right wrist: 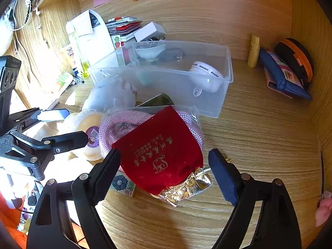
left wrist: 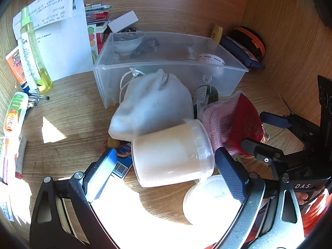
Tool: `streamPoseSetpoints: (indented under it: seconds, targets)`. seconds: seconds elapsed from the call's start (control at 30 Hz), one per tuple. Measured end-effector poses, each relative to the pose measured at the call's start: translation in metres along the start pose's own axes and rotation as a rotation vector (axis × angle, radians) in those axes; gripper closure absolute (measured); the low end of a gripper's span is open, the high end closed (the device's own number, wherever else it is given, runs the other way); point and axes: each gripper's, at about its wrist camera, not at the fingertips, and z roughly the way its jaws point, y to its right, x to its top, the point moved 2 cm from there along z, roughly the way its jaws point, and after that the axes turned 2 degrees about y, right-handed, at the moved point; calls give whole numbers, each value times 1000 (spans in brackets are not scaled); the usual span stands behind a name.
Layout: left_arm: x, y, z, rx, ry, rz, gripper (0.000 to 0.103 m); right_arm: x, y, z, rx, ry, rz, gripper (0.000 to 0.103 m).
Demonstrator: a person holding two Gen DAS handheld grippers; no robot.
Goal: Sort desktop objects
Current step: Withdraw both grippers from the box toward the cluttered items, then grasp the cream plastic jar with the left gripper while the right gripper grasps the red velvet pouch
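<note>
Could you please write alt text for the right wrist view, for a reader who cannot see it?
The right gripper hangs open over a red velvet pouch lying on a pink bundle on the wooden desk, its fingers either side of the pouch. Behind stands a clear plastic bin holding a small white fan; the left gripper shows at left.

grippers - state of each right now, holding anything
left gripper: open, astride the cream jar, not gripping.
right gripper: open, astride the red velvet pouch, not gripping.
</note>
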Motion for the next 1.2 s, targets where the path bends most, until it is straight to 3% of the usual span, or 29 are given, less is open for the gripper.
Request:
streamPoseSetpoints:
  seconds: [0.1, 0.3, 0.5, 0.57, 0.67, 1.03, 1.2]
  targets:
    - [-5, -2, 3, 9, 0, -15, 7, -3, -2, 1, -4, 1, -23, 20]
    - [-12, -7, 3, 0, 29, -44, 7, -4, -4, 1, -14, 8, -69, 35]
    - [-13, -14, 6, -28, 43, -115, 8, -3, 2, 0, -34, 13, -74, 56]
    - [-13, -13, 5, -39, 56, -137, 16, -3, 6, -1, -44, 15, -66, 69]
    - [-11, -8, 2, -34, 81, -135, 31, -2, 14, -3, -21, 12, -33, 78]
    - [-6, -4, -11, 56, 144, -108, 37, 7, 27, -23, -36, 75, 12, 86]
    - [-2, -4, -19, 41, 164, -97, 37, 18, 31, -36, -46, 121, 23, 86]
